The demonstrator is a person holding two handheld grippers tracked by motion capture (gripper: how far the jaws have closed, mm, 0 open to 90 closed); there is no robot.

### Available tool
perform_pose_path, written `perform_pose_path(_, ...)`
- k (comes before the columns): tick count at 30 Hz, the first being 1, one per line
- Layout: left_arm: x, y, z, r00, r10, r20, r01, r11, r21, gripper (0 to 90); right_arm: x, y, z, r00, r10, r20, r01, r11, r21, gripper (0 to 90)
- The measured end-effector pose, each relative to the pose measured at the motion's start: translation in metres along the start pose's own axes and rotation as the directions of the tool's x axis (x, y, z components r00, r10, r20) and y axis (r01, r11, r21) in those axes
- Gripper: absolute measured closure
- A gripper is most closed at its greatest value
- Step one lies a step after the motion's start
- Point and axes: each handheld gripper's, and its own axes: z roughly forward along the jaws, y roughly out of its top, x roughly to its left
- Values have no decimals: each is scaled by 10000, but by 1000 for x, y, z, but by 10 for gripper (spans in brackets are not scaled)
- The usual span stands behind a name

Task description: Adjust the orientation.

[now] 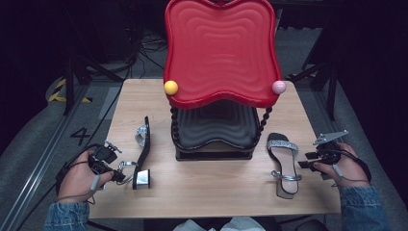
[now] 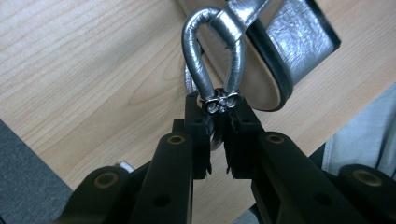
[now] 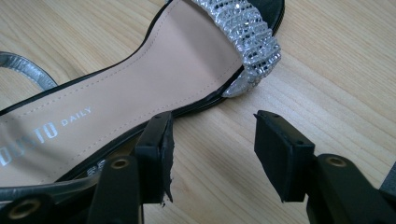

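**Two sandals, two grippers, one strap pinched**

Seen from the high view: wooden table (image 1: pixel 211 190) on a grey floor, with a red two-tier rack (image 1: pixel 221 53) standing at the back middle, a yellow ball (image 1: pixel 171 87) and a pink ball (image 1: pixel 279 87) on its front corners, a dark lower shelf (image 1: pixel 214 127) beneath. Left of the rack, left sandal (image 1: pixel 143 154) tipped on its side, silver block heel toward the near edge. Right of the rack, right sandal (image 1: pixel 283 164) lying flat, sole down, sparkly toe band toward the back, thin ankle strap toward the near edge. Both hands resting at the table's side edges, well apart.

From the left gripper view, detail lost from above: left gripper (image 2: pixel 219 105) clamped on the metal buckle at the end of the left sandal's silver ankle strap (image 2: pixel 198 60), the strap loop rising straight out of the pads, heel and tan insole just beyond. From above, merely a gripper (image 1: pixel 118 174) close beside the heel.

From the right gripper view: right gripper (image 3: pixel 212 140) spread apart, nothing between the pads, one fingertip (image 3: pixel 159 135) just beside the black edge of the right sandal's sole (image 3: pixel 140 88), touching or not cannot be told; printed insole lettering and glittering band (image 3: pixel 247 32) readable here, not from above.
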Motion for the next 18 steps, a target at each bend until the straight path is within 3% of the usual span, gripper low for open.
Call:
perform_pose_path(5, -6, 3, -9, 9992, 87, -380, -104, 9989, -456, 816, 0, 0, -1, 10000, -19, 17, 19, 10000, -40, 485)
perform_pose_path(10, -16, 8, -16, 9963, 481, -713, -524, 9969, -590, 817, 1, -1, 0, 10000, -38, 26, 38, 10000, 9, 479)
perform_pose_path(12, -18, 9, -17, 9964, 454, -717, -502, 9966, -660, 817, 1, -2, 0, 10000, -27, 11, 27, 10000, -29, 474)
perform_pose_path(14, -27, 15, -19, 9928, 794, -897, -858, 9938, -702, 816, 2, -3, -1, 10000, 9, -9, -9, 10000, -34, 467)
perform_pose_path(18, -37, 23, -16, 9910, 1101, -765, -1153, 9910, -681, 817, 2, -5, -1, 10000, -2, -21, 2, 10000, -89, 459)
